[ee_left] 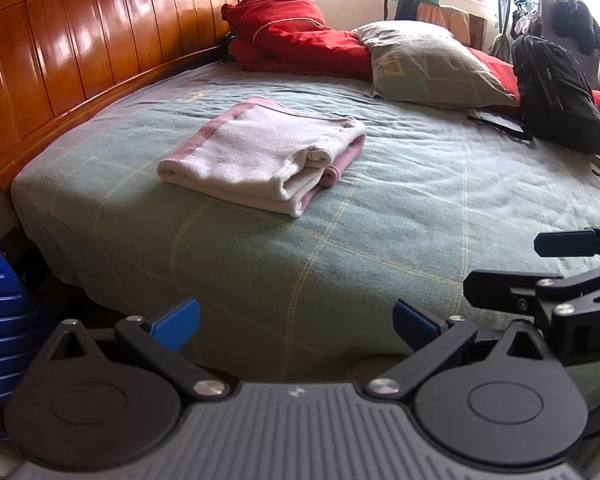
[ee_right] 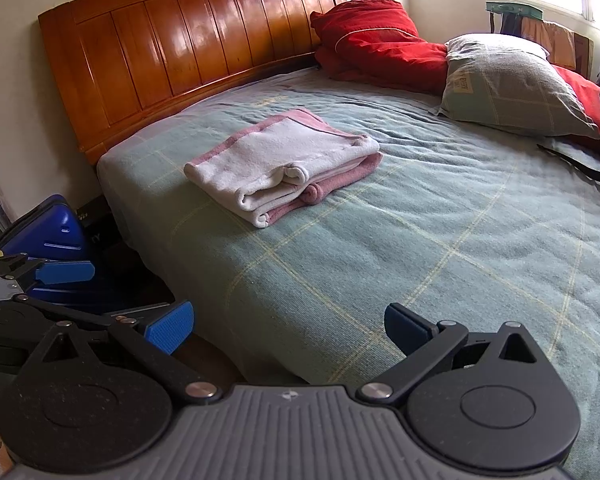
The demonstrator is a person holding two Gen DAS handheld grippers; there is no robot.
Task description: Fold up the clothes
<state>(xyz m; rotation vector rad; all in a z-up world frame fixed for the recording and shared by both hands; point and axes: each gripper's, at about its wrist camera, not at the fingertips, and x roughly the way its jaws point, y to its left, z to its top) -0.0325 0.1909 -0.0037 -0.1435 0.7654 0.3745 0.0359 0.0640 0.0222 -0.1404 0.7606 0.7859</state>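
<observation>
Towel (ee_left: 260, 156), white with pink border, sits folded in a neat stack on the green plaid bedspread (ee_left: 380, 240) near the wooden headboard (ee_left: 80, 52), looks finished, so left gripper (ee_left: 296, 326) and right gripper (ee_right: 288, 326) hang well back, fingers apart, holding nothing.

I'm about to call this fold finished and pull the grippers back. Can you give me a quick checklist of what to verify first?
1. Towel folded into a compact stack: ok.
2. Towel rests fully on the bedspread, away from the edge: ok.
3. Left gripper open, holding nothing: ok.
4. Right gripper open, holding nothing: ok.
5. Both grippers apart from the towel: ok.
6. Layers squared up: not ok, the pink layer sticks out beyond the white one at the near end.
</observation>
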